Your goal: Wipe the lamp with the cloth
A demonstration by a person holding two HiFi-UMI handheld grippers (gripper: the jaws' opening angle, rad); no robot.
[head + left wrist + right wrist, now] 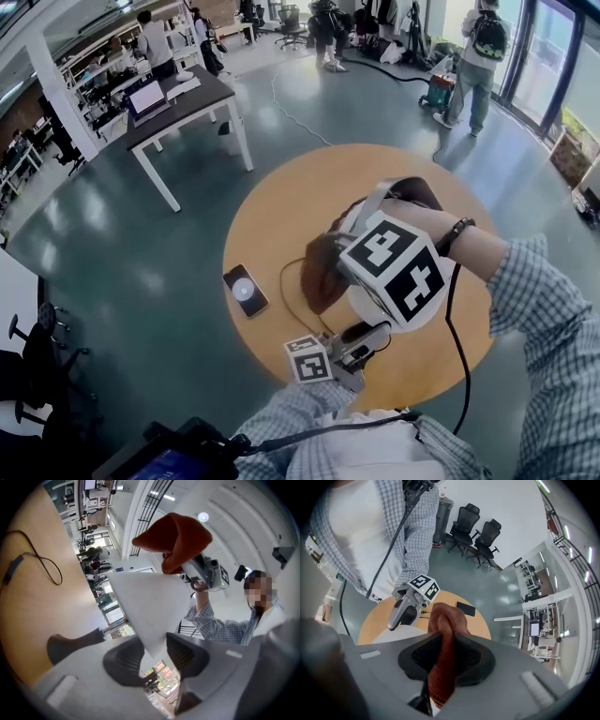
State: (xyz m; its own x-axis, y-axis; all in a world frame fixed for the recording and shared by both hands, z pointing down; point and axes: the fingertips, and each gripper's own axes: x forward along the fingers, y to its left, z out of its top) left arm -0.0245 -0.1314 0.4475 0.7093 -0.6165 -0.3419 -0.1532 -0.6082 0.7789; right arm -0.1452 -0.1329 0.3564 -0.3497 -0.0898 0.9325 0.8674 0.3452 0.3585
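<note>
A lamp with a white shade (367,302) stands on the round wooden table (272,197). My right gripper (354,255) points down over the shade, shut on a rust-brown cloth (323,272) that drapes down the shade's left side. In the right gripper view the cloth (443,639) runs up between the pads. My left gripper (367,335) reaches in from the near side, shut on the shade's lower rim. In the left gripper view the white shade (145,606) wedges between my left gripper's (154,656) pads, with the cloth (176,538) above it. The lamp's dark base (70,644) rests on the table.
A phone (246,290) lies on the table left of the lamp, with a thin black cable (286,281) beside it. A white desk (183,112) stands beyond the table. People stand far off at the back of the room.
</note>
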